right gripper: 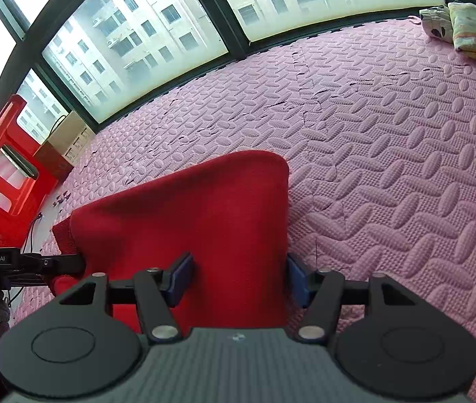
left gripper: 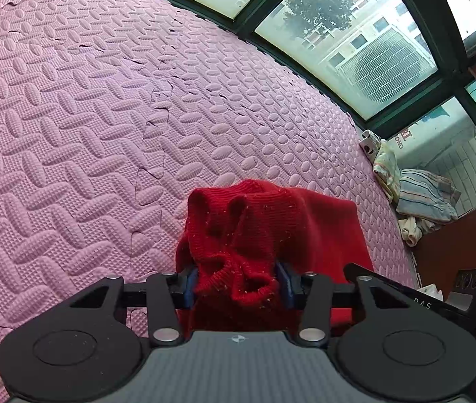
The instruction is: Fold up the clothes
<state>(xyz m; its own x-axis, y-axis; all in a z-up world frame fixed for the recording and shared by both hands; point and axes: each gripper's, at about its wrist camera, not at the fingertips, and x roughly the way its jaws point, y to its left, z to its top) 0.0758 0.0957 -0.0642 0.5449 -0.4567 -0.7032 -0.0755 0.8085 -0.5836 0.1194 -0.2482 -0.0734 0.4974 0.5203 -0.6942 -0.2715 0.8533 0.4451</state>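
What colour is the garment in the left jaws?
Solid red knit garment, flecked with pale lint; clearest in the left wrist view.

Left tool (left gripper: 236, 285) black linkage arms, blue pads, silver rivets, grey ribbed body, right tool (right gripper: 239, 280) alike

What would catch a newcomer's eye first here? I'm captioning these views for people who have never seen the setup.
The bright red knit garment stands out first, low in the middle of both views on the pink foam mat. Its bunched edge sits pinched in the left claw, while a flatter red panel fills the gap of the right claw. Behind the mat runs a wall of dark-framed windows, with a small heap of pale clothes at the mat's edge.
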